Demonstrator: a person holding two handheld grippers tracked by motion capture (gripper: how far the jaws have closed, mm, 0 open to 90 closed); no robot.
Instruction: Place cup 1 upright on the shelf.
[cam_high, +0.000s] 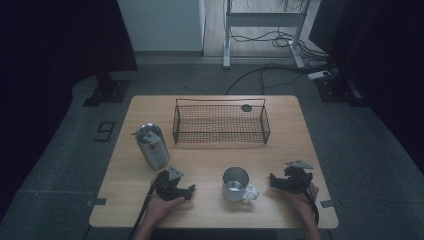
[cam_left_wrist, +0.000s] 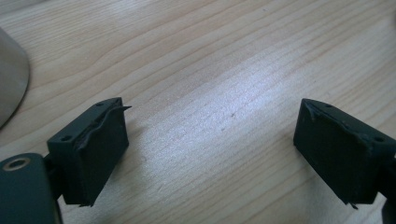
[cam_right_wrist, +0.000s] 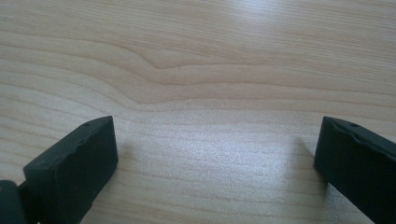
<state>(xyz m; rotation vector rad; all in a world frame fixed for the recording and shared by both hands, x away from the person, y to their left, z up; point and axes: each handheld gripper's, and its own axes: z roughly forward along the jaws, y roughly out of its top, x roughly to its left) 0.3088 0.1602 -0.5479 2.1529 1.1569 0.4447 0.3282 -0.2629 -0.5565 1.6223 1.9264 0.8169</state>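
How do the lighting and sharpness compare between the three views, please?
High view: dim and bluish, dark at the sides, yet the mug, metal canister and wire basket read clearly. Left gripper view: bright, with a pale glare patch on the table; the near jaws look soft. Right gripper view: bright, grain sharp, jaws blurred, faint shadows beside them.

A light wooden rectangular table is carrying a black wire basket, a steel cylindrical canister and a metal mug.

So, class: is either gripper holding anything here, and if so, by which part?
Nothing is held. The left gripper and right gripper both stand open over bare table, with the mug sitting untouched between them.
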